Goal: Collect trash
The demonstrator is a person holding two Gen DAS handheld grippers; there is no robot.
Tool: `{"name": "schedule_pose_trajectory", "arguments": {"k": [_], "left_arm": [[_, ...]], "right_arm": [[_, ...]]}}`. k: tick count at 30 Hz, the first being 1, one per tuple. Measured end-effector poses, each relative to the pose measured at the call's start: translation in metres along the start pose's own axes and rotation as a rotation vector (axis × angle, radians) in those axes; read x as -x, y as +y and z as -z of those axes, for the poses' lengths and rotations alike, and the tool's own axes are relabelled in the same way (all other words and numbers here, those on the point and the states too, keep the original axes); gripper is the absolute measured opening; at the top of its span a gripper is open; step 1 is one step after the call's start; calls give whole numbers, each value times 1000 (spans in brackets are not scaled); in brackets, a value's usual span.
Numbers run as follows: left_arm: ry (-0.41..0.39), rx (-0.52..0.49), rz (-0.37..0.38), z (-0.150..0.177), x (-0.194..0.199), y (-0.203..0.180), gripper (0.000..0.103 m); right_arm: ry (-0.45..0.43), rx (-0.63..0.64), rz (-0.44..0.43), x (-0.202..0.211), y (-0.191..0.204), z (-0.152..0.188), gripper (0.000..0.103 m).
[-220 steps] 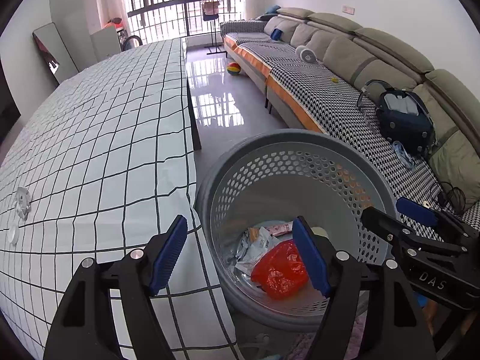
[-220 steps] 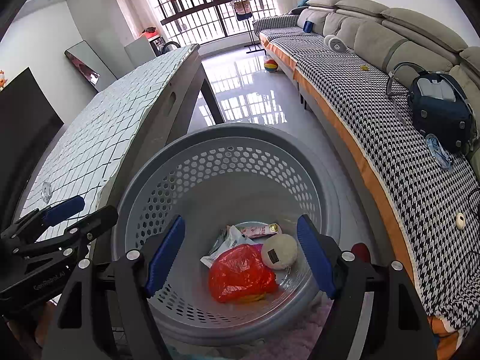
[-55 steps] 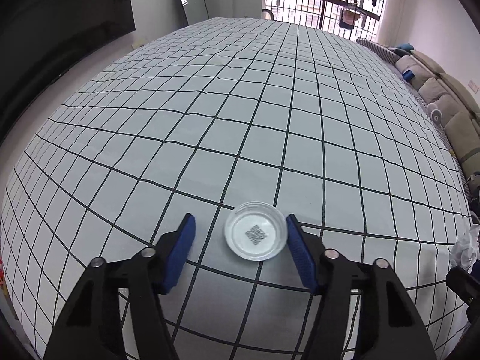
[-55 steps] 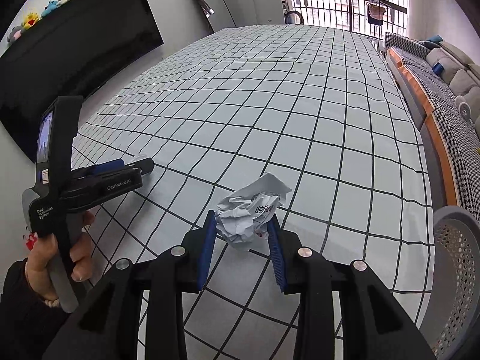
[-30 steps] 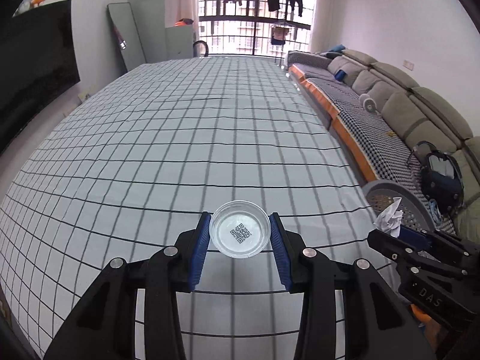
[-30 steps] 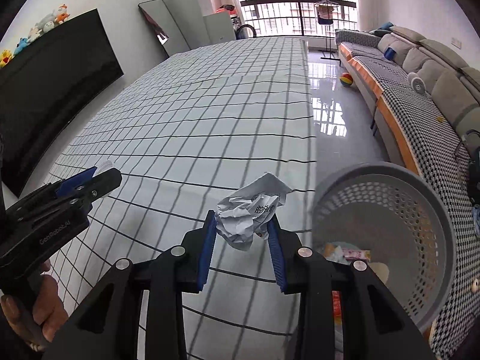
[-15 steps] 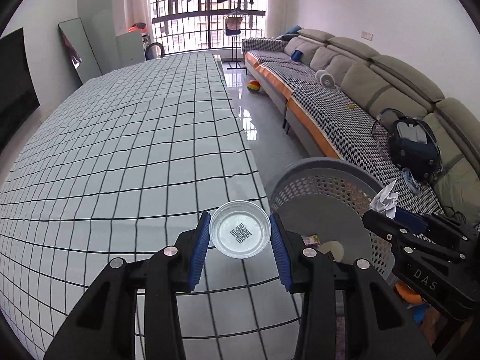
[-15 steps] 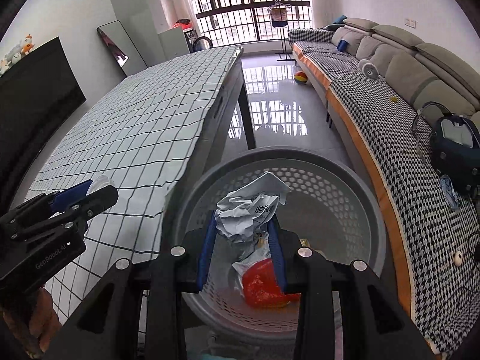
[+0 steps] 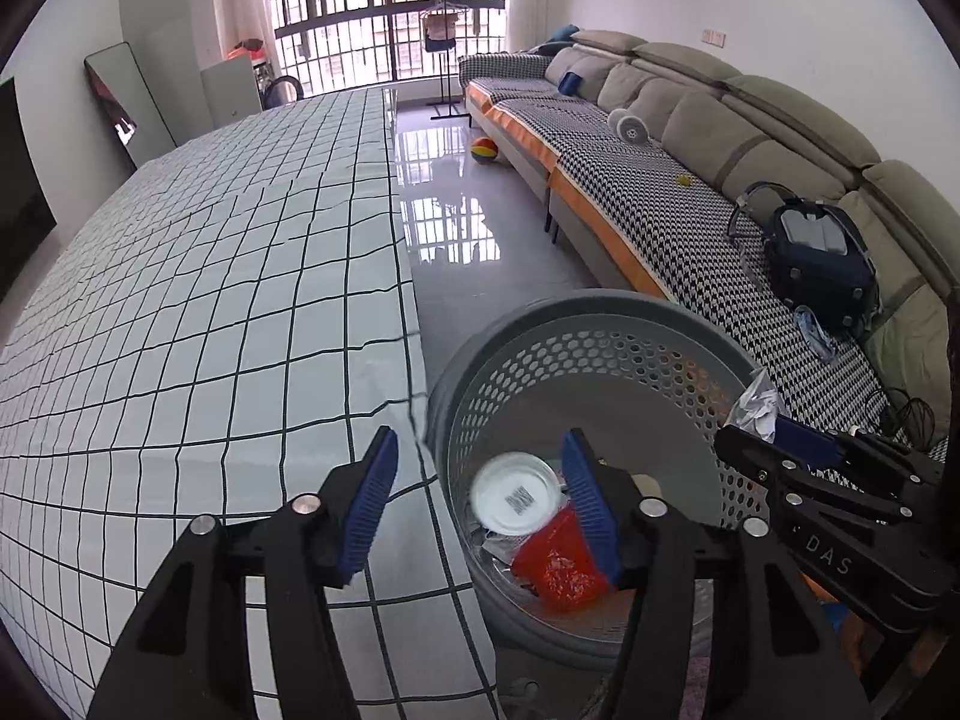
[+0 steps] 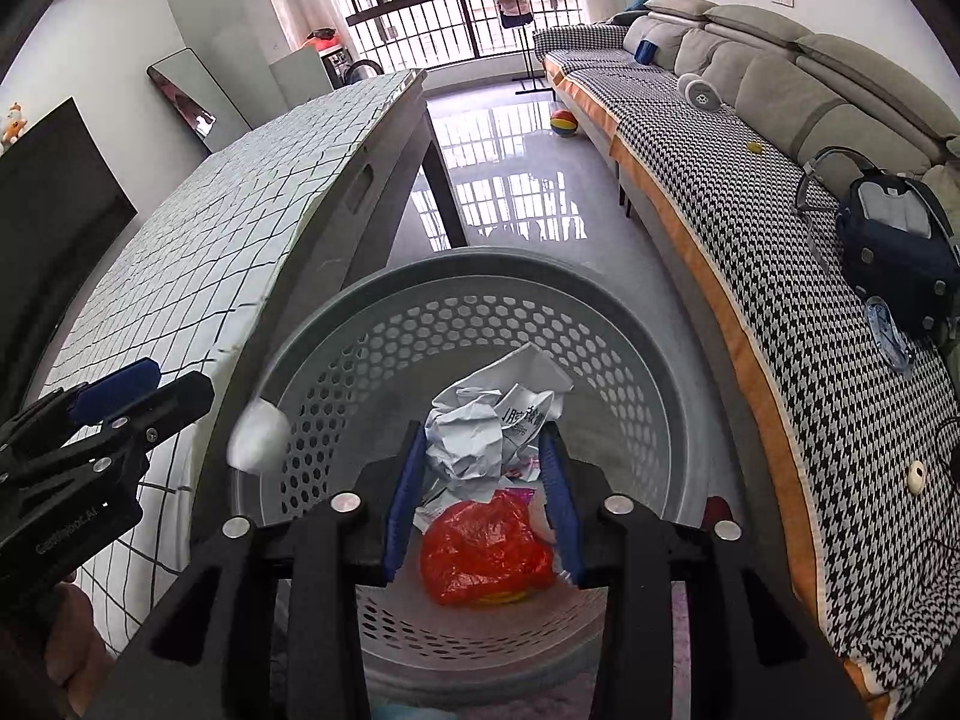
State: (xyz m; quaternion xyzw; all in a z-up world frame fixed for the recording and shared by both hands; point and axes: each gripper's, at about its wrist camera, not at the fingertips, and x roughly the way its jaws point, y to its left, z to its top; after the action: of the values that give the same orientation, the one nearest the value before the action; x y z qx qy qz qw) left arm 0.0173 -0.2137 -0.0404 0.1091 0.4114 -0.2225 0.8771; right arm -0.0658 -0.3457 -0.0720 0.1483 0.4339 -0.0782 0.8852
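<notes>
The worktop point(image 9: 198, 312) with its checked cloth fills my left side, and its long edge drops to a strip of glossy floor point(image 9: 456, 228) running open toward the barred window. The sofa point(image 9: 708, 180) walls off the right, a dark bag point(image 9: 822, 264) sitting on it. The grey perforated basket point(image 9: 600, 312) stands on the floor right against the worktop's near corner, its rim clear all round and its mouth open.

My left gripper point(image 9: 480, 498) straddles that corner, one finger over the cloth, the other over the basket. Its fingers are opening, standing wide with nothing pressed between them. The clear plastic lid point(image 9: 516, 493) is loose between and below them, over the trash in the basket; whether it has landed I can't tell. From the right camera it's only a white blur point(image 10: 259, 435) at the basket's rim.

My right gripper point(image 10: 483, 492) hangs over the basket's middle. Its fingers are parting too. The crumpled paper point(image 10: 498, 420) sits between the blue pads, and I can't make out whether they still touch it.

Down in the basket lies a red plastic bag point(image 10: 483, 546) with wrappers around it, partly hidden by my fingers. The basket's near wall is cut off behind the gripper bodies.
</notes>
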Motion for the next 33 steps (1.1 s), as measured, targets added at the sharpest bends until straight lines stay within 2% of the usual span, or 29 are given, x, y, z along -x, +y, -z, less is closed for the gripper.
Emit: {"name": "schedule_pose_trajectory", "arguments": {"k": [1, 2, 9, 12, 18, 23, 33], "left_arm": [[0, -2, 1, -1, 0, -2, 60], [0, -2, 1, -1, 0, -3, 60], [4, 4, -9, 1, -1, -7, 64], [1, 11, -17, 2, 0, -8, 73], [-5, 19, -19, 5, 4, -7, 75], [-18, 30, -26, 6, 7, -7, 84], [-29, 38, -40, 7, 12, -5, 91]], "right_arm": [[-8, 0, 6, 1, -1, 0, 61], [-22, -4, 8, 4, -3, 1, 63], [-39, -21, 17, 10, -10, 6, 63], [-39, -28, 21, 11, -10, 9, 63], [-42, -32, 33, 16, -5, 15, 63], [-47, -39, 39, 18, -5, 17, 67], [-56, -46, 44, 23, -3, 19, 67]]}}
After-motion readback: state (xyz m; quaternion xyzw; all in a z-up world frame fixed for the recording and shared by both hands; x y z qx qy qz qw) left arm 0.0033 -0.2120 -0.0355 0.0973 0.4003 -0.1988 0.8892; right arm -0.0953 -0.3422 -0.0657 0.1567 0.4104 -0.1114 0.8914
